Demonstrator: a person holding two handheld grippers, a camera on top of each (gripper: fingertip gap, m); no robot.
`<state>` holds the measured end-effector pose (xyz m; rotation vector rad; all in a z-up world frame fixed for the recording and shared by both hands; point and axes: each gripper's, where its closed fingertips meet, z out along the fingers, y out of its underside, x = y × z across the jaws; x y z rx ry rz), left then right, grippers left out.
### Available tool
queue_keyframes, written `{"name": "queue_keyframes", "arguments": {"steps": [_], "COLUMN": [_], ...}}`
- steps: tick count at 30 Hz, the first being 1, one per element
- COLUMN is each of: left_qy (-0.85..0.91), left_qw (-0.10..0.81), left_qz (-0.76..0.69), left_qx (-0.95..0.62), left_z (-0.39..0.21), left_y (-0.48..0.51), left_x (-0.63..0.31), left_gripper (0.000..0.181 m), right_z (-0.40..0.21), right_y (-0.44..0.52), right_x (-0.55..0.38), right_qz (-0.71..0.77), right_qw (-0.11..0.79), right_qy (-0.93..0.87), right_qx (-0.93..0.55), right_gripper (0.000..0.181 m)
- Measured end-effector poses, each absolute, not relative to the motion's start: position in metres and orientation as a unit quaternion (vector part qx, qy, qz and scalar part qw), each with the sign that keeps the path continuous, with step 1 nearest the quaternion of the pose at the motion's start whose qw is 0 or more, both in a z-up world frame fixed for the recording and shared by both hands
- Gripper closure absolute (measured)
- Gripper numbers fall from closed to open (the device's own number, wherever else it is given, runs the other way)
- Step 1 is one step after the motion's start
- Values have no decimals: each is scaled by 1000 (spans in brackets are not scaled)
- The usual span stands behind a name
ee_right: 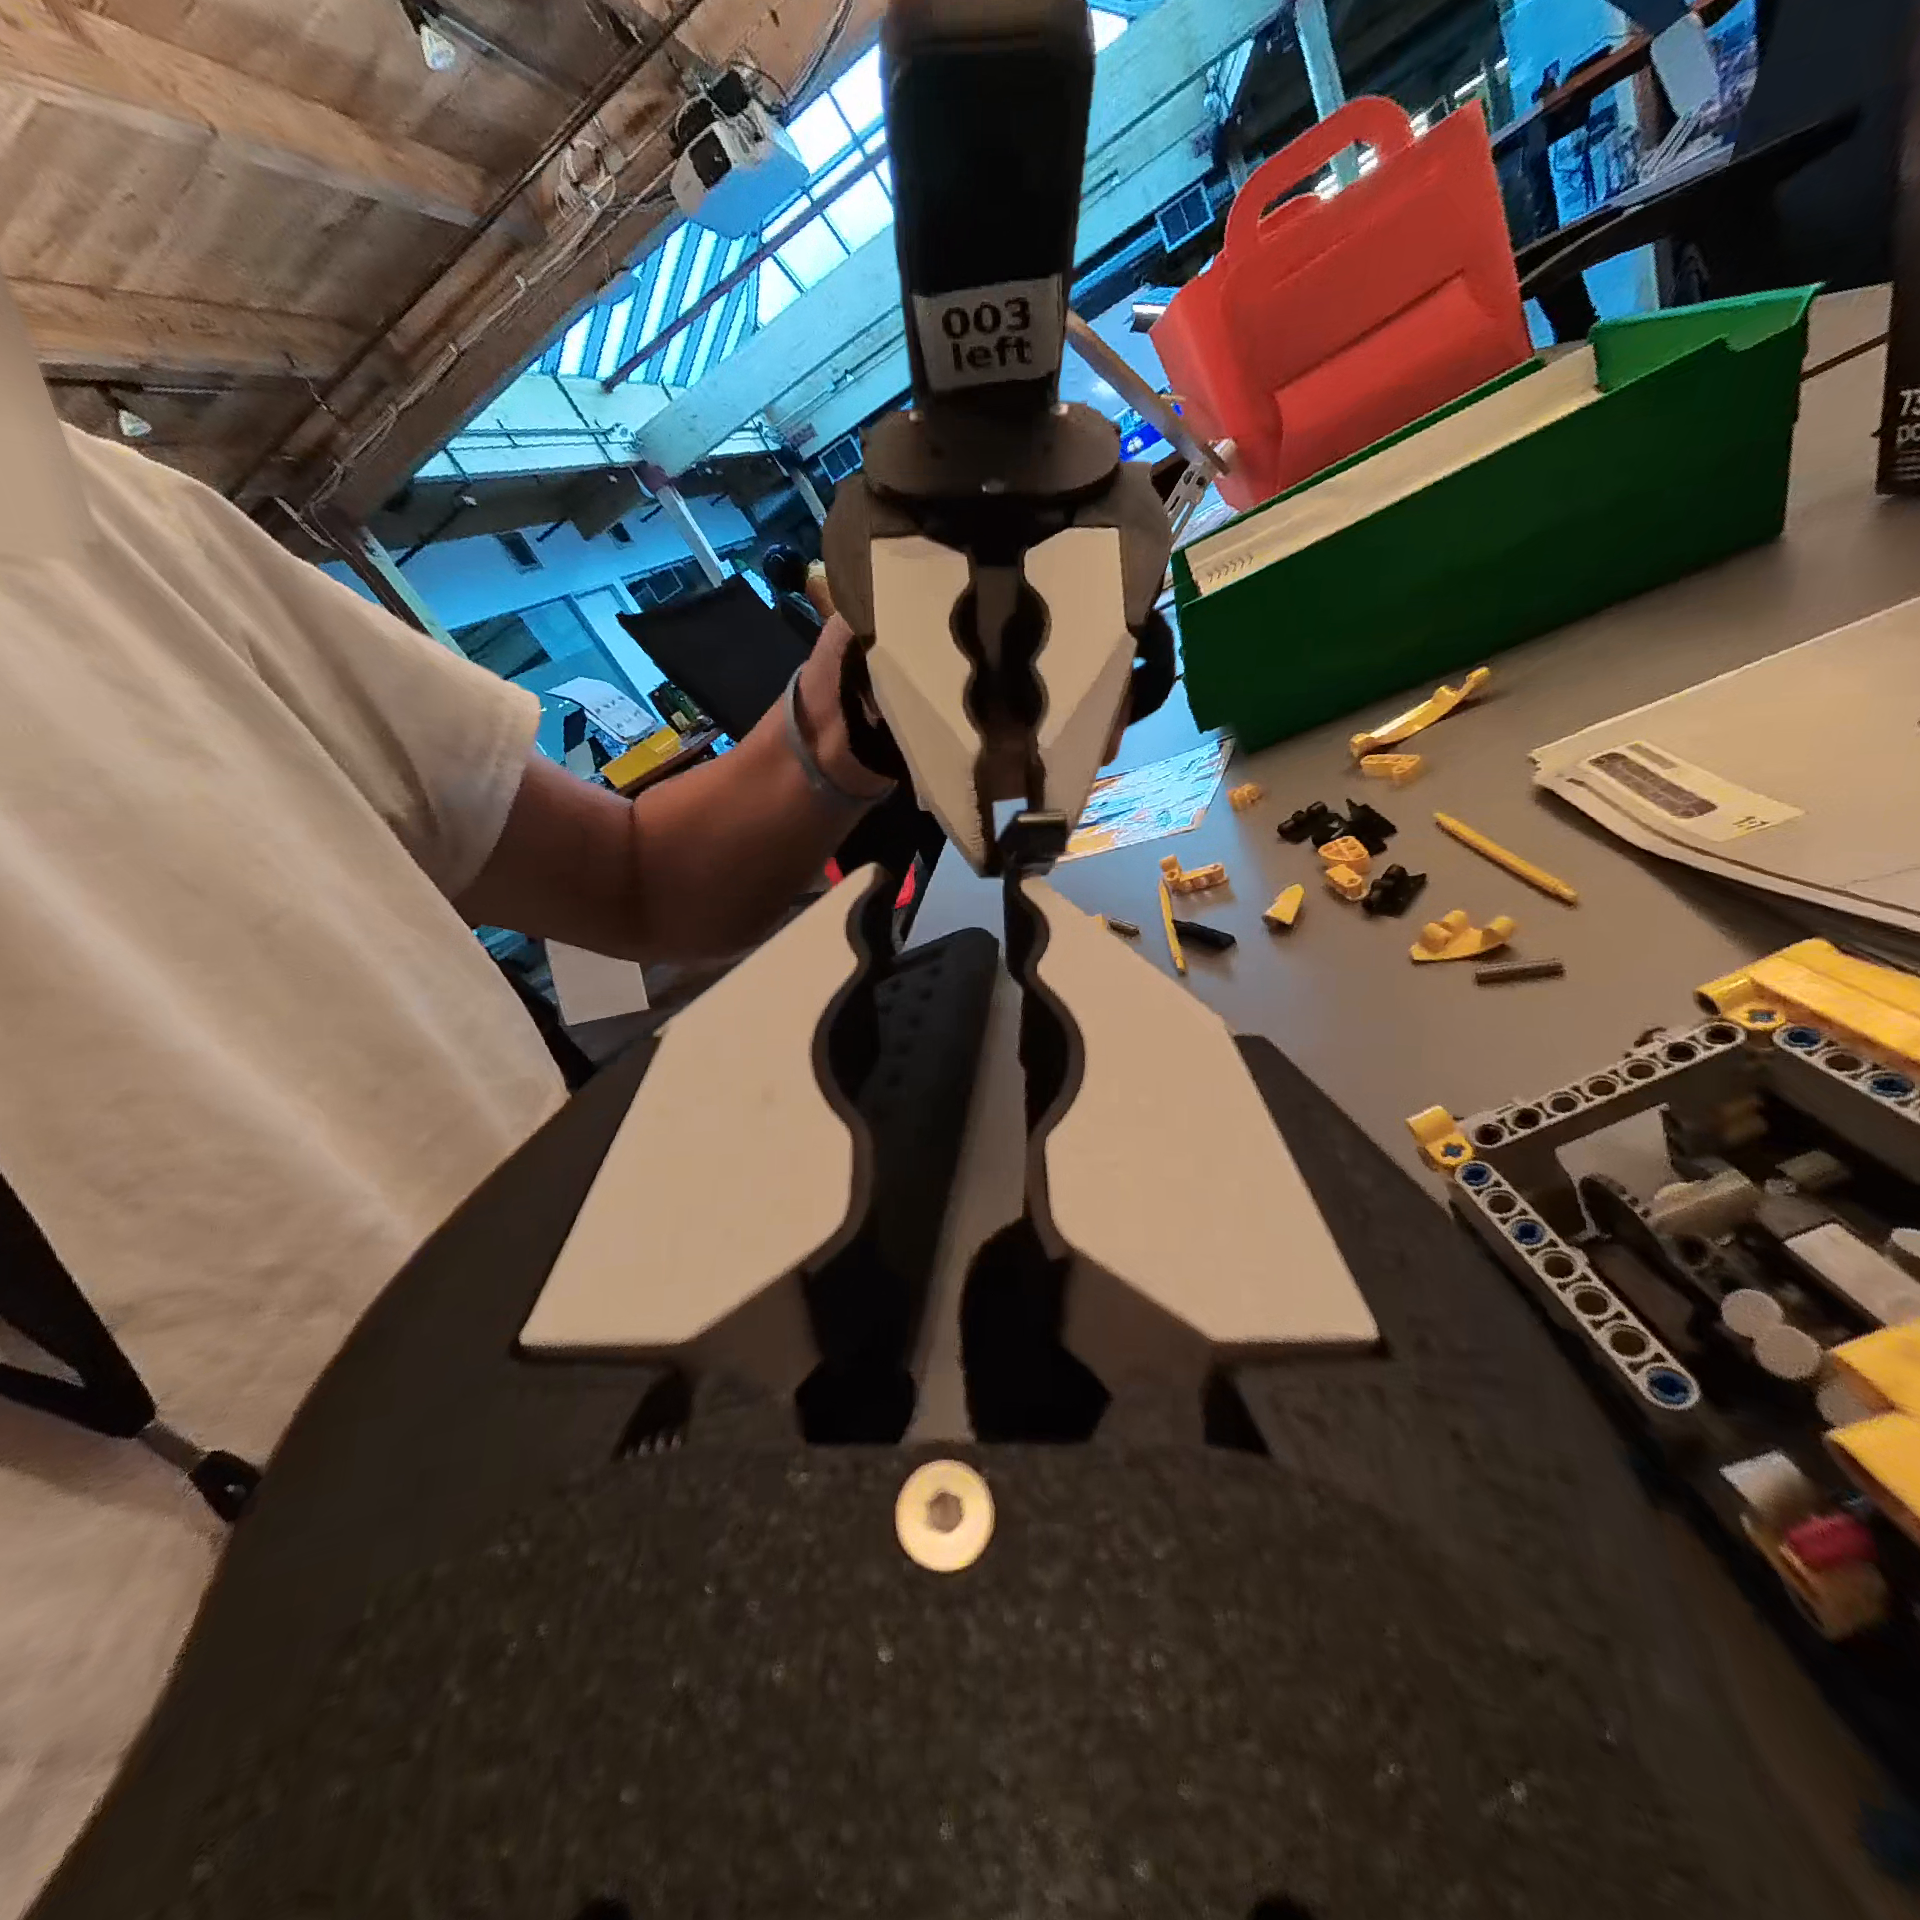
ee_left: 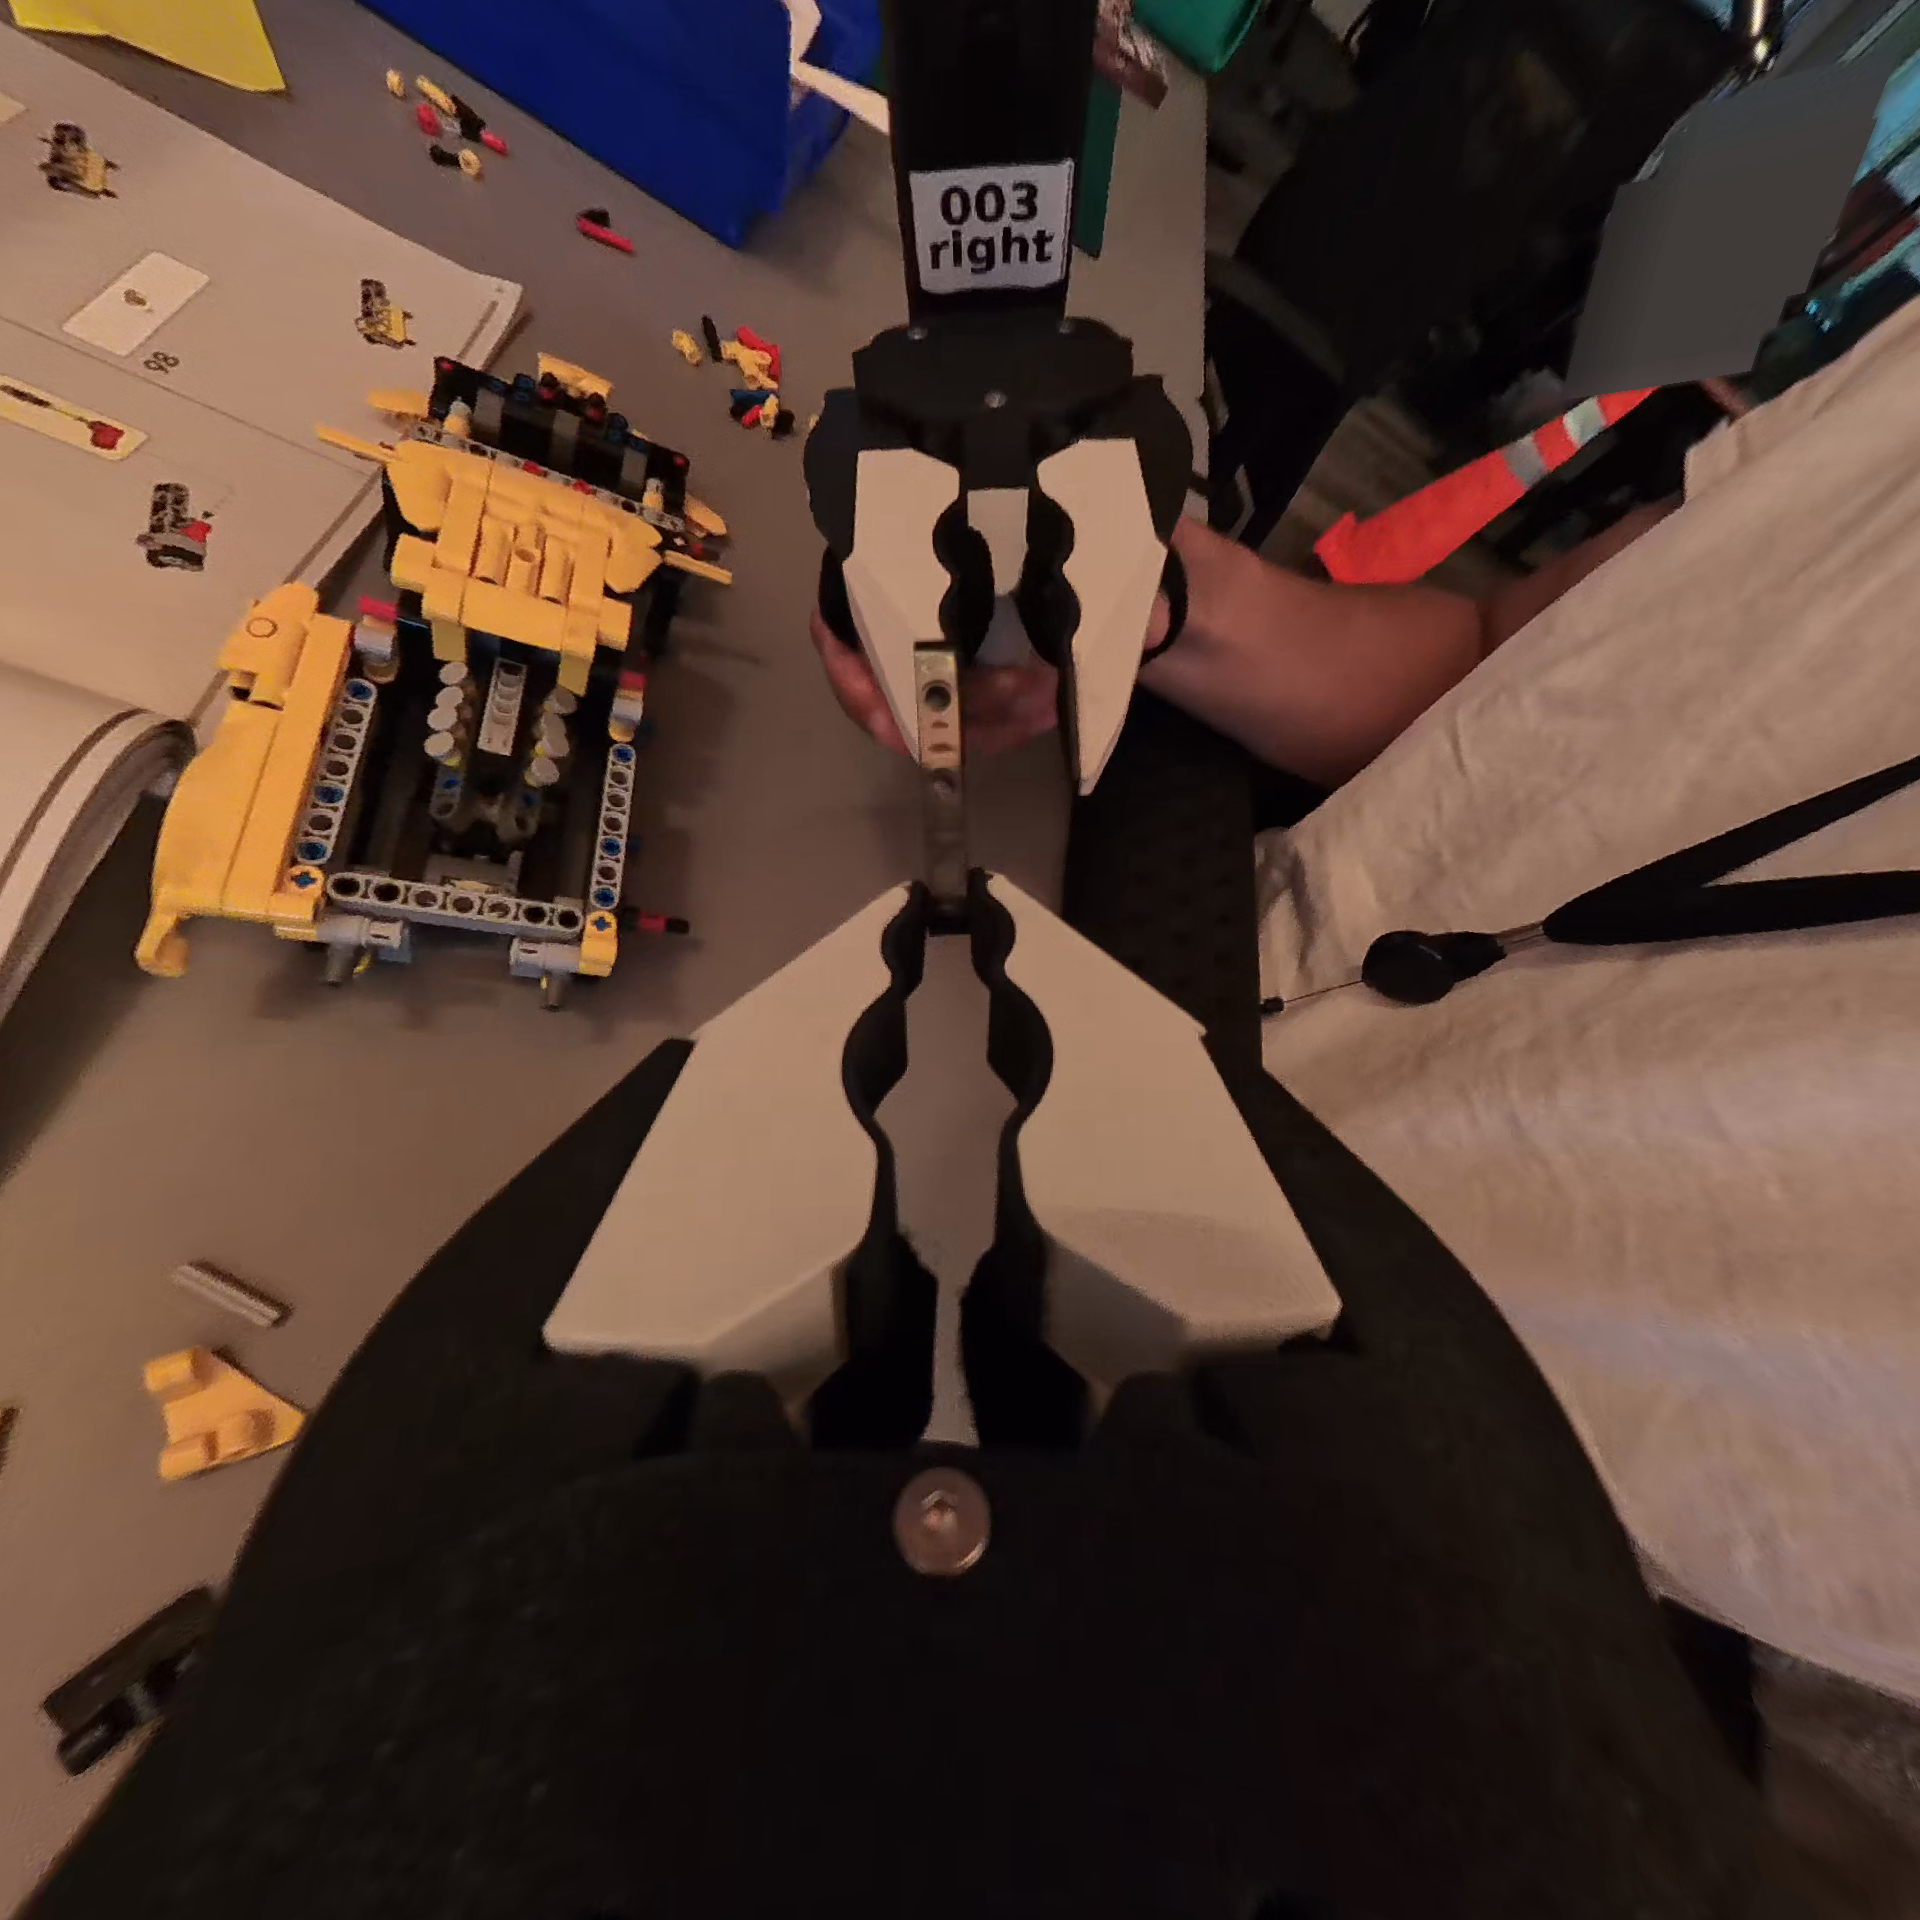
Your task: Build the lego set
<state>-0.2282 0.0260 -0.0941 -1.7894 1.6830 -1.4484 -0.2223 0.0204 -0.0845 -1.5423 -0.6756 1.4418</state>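
Note:
My left gripper (ee_left: 945, 899) is shut on the end of a grey Technic beam (ee_left: 940, 769) with holes, held in the air. The beam points at my right gripper (ee_left: 1006, 769), which faces it tip to tip. My right gripper (ee_right: 945, 888) is open, and the beam lies against one of its fingers, not clamped. In the right wrist view the beam shows end-on as a small dark block (ee_right: 1027, 831) in the left gripper (ee_right: 1013, 847). The partly built yellow and black vehicle (ee_left: 436, 727) stands on the grey table, left of both grippers; it also shows in the right wrist view (ee_right: 1714, 1195).
An open instruction booklet (ee_left: 208, 343) lies behind the model. Loose small pieces (ee_left: 743, 369) (ee_right: 1340, 862), a yellow panel (ee_left: 213, 1413) and a grey axle (ee_left: 229, 1294) are scattered on the table. A blue bin (ee_left: 644, 94), a green bin (ee_right: 1486, 540) and a red bag (ee_right: 1351, 260) stand at the back. The person's white shirt (ee_left: 1558, 1039) is close by. The grippers are tip to tip, or close to it.

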Motion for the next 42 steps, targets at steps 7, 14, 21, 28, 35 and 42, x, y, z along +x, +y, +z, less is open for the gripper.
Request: {"name": "queue_keyframes", "arguments": {"steps": [7,14,21,28,35,42], "left_qy": [614,628,657,712,669,661], "left_qw": [128,111,199,426,590,623], "left_qz": [-478,-470,-418,-77,25,11], "left_qx": [-615,-611,-595,-553,-450,-417], "left_z": [-99,-102,-106,-156,-129,-106], "left_y": [25,20,27,78,70,59], "left_x": [-220,-214,-202,-206,-191,-178], "left_gripper": [174,174,168,153,148,153], "right_z": [-92,-96,-96,-106,-104,-95], "right_y": [25,28,33,48,48,41], "right_x": [-213,-207,-195,-171,-162,-163], "right_qz": [595,578,588,587,598,629], "right_qw": [445,457,456,458,459,454], "right_qy": [-236,-237,-207,-136,-119,-116], "right_qx": [-627,-633,-635,-654,-646,-620], "right_gripper": [160,164,174,174,175,174]}}
